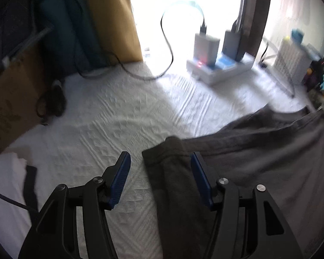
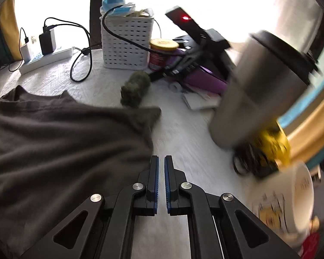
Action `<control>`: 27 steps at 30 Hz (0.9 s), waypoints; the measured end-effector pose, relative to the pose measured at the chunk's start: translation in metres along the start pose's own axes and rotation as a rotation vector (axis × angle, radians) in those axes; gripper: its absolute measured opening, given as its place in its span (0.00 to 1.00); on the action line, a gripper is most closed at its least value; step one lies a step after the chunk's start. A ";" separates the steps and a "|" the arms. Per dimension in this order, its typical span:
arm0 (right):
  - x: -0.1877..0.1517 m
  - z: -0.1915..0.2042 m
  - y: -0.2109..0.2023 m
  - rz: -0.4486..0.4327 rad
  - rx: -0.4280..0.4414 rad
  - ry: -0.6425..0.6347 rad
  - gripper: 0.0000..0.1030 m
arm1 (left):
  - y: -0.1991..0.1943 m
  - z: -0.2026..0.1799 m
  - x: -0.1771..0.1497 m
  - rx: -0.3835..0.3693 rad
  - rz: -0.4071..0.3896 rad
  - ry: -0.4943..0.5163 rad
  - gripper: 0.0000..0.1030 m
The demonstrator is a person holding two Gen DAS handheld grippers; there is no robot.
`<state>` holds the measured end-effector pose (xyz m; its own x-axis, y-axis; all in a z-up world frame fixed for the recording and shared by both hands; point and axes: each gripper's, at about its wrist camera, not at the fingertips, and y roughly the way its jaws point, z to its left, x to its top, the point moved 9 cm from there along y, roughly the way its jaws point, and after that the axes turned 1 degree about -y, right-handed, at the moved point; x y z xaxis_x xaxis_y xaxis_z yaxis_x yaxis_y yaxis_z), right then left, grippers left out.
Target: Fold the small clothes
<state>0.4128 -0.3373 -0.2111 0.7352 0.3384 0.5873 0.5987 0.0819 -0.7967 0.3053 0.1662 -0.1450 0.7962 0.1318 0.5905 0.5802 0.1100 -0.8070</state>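
Note:
A dark grey t-shirt [image 1: 259,151] lies spread on the white textured table cover [image 1: 110,125]. In the left wrist view my left gripper [image 1: 161,157] is open, its blue-padded fingers on either side of the shirt's left sleeve [image 1: 170,172], nothing clamped. In the right wrist view the same shirt [image 2: 64,142] fills the left half. My right gripper [image 2: 161,159] is shut with only a thin slit between the pads and holds nothing. It sits just right of the shirt's side edge, below the right sleeve [image 2: 146,114].
A power strip with chargers [image 1: 218,64] and cables at the back. A cardboard box [image 1: 13,99] at left, white cloth [image 1: 4,172] at near left. A white basket [image 2: 127,41], can [image 2: 159,54], green roll [image 2: 136,89], steel tumbler [image 2: 263,86] and mug [image 2: 291,198] at right.

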 end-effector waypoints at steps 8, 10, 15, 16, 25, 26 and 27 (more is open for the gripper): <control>-0.043 0.015 -0.040 -0.008 0.147 0.131 0.05 | -0.059 -0.008 -0.029 -0.106 -0.050 -0.047 0.56; -0.045 0.020 -0.043 -0.020 0.153 0.136 0.05 | -0.060 -0.010 -0.042 -0.113 -0.032 -0.057 0.56; -0.039 0.037 -0.059 -0.083 0.190 0.122 0.06 | -0.060 -0.015 -0.074 -0.115 0.022 -0.086 0.56; -0.039 0.042 -0.062 -0.091 0.195 0.112 0.06 | -0.061 -0.017 -0.078 -0.115 0.025 -0.086 0.56; -0.074 0.040 -0.025 0.020 0.026 -0.006 0.07 | -0.060 -0.027 -0.111 -0.079 0.082 -0.031 0.56; -0.074 0.037 -0.026 0.013 0.031 0.004 0.07 | -0.058 -0.024 -0.113 -0.063 0.090 -0.033 0.56; -0.075 0.032 -0.025 0.016 0.002 0.005 0.07 | -0.058 -0.020 -0.115 -0.056 0.091 -0.040 0.56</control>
<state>0.3323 -0.3352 -0.2399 0.7461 0.3351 0.5754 0.5864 0.0787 -0.8062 0.1834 0.1244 -0.1663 0.8392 0.1777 0.5139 0.5155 0.0409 -0.8559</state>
